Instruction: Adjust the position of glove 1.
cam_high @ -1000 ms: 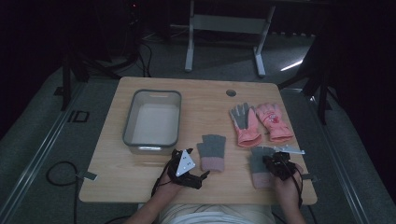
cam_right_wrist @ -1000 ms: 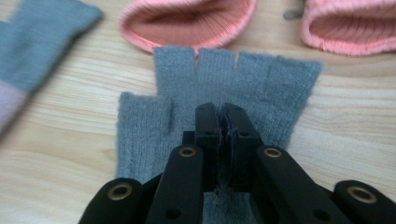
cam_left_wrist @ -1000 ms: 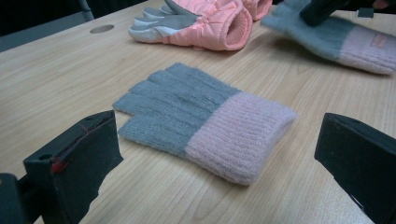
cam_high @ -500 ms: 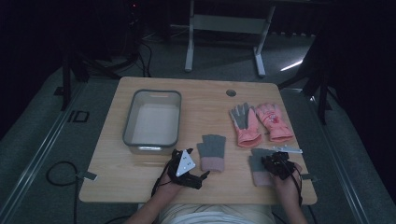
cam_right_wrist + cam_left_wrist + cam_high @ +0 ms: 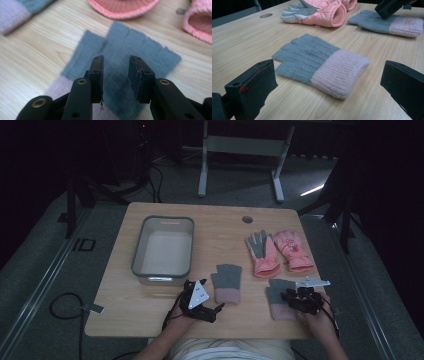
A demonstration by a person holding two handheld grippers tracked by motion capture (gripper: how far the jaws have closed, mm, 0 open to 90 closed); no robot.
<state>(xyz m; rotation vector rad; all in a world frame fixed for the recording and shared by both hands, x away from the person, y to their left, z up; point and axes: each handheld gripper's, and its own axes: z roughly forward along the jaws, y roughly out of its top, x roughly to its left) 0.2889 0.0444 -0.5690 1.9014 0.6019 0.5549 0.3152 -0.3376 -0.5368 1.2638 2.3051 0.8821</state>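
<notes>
High view: left gripper [image 5: 216,308] at lower centre, jaws spread wide, nothing between; grey-pink knit glove [image 5: 227,283] just above it, flat on table [image 5: 125,310]. Right gripper [image 5: 286,296] at lower right, over second grey-pink glove [image 5: 276,292]; jaws partly apart, just been opening, glove fabric below gap, not pinched. Right gripper view: second glove's grey fingers [image 5: 150,50] beyond jaw tips. Farther up frame: grey bin [image 5: 164,248] left of centre, pair of pink gloves [image 5: 277,251] at right, hole [image 5: 247,219] near far edge.
</notes>
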